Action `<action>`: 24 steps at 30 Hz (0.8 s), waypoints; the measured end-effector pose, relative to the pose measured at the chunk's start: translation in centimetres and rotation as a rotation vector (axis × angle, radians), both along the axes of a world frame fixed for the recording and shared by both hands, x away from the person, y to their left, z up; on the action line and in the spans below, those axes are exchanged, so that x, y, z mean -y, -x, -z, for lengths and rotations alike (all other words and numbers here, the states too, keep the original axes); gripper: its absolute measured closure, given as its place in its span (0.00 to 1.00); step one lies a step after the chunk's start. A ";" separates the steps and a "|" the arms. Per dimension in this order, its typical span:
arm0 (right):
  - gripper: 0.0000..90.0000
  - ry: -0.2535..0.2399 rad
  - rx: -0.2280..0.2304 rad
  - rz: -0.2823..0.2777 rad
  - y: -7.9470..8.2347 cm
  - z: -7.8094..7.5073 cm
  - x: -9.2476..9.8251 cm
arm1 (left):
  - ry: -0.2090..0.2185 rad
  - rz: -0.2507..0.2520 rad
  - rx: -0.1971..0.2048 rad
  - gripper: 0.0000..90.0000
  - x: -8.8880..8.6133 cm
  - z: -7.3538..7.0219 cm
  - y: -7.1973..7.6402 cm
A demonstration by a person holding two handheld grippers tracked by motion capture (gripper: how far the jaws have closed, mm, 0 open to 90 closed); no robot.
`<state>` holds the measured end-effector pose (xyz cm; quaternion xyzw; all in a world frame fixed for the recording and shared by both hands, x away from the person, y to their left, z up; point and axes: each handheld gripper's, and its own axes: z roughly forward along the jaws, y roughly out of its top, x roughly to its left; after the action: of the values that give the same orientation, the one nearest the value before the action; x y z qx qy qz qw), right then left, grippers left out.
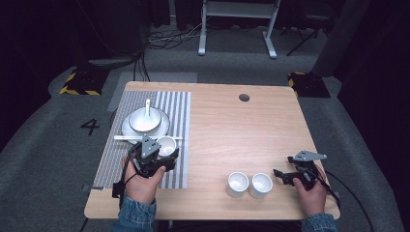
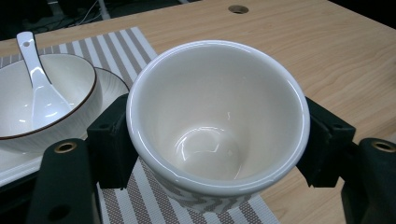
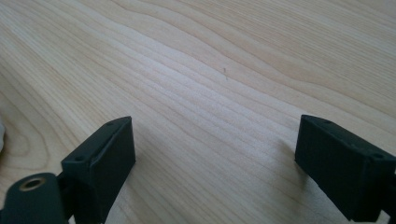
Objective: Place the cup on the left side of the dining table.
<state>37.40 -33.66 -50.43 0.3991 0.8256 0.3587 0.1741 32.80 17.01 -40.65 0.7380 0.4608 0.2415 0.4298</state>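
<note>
Over the grey striped placemat (image 1: 167,104) I have my left gripper (image 2: 215,140) with its jaws pinching the small white ceramic cup (image 2: 217,116) from both sides, just beside the white bowl with the white ceramic spoon (image 2: 39,88) in it. Toward the wooden table's (image 1: 232,130) near right corner, my right gripper (image 3: 215,158) rests with jaws spread wide over bare wood, near two more white cups (image 1: 249,184).

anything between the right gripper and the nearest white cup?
Nothing: bare wood separates the right gripper from the nearer cup in the high view.
</note>
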 end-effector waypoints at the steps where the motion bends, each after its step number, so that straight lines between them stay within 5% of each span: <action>1: 0.14 0.000 0.000 0.000 0.0 0.0 0.0 | 0.004 -0.011 0.001 0.29 -0.2 0.2 -0.3; 10: 0.14 0.001 0.000 0.000 0.0 0.0 0.0 | 0.027 -0.096 -0.024 0.29 -1.8 1.8 -1.9; 24: 0.14 0.001 0.000 0.000 0.0 0.0 0.0 | -0.037 -0.107 -0.118 0.29 -1.9 3.9 -4.3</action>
<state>37.40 -33.65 -50.43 0.3991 0.8257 0.3584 0.1744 37.15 18.94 -44.56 0.7332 0.5195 0.2285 0.3746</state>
